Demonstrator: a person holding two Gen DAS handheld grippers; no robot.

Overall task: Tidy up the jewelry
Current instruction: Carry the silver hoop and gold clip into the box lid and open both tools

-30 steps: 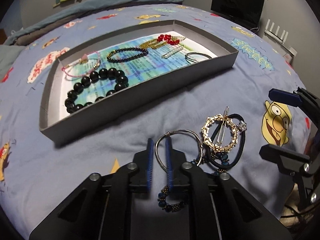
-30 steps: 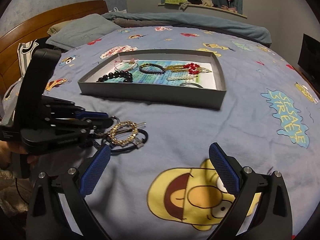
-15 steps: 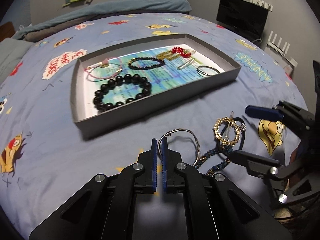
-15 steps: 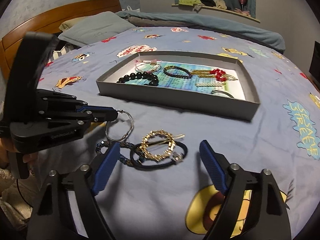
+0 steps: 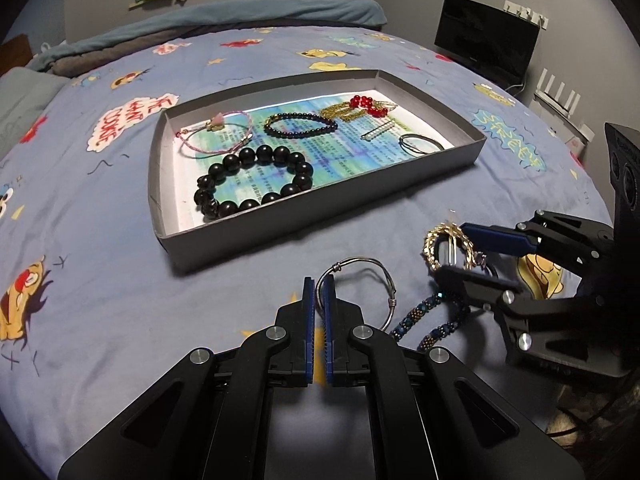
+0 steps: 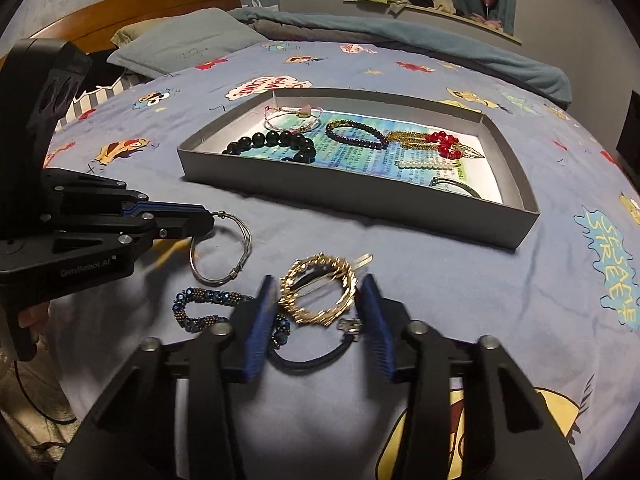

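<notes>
My left gripper [image 5: 319, 280] is shut on a silver wire bangle [image 5: 360, 292], which it holds at the rim just above the bedspread; it also shows in the right wrist view [image 6: 224, 248]. My right gripper [image 6: 318, 300] is open, its jaws on either side of a gold ring hair clip [image 6: 320, 294], not pressing it. A black hair tie [image 6: 308, 360] and a blue beaded bracelet [image 6: 200, 308] lie beside the clip. The grey tray [image 5: 320, 216] beyond holds several bracelets and clips.
The tray [image 6: 360, 196] sits mid-bed on a blue cartoon bedspread [image 5: 100, 300]. A pillow [image 6: 180, 44] and wooden headboard lie far left in the right wrist view. A black monitor [image 5: 488, 36] stands beyond the bed's right edge.
My left gripper has closed on the silver bangle and lifted it a little. My right gripper has moved in over the gold hair clip and narrowed its jaws around it.
</notes>
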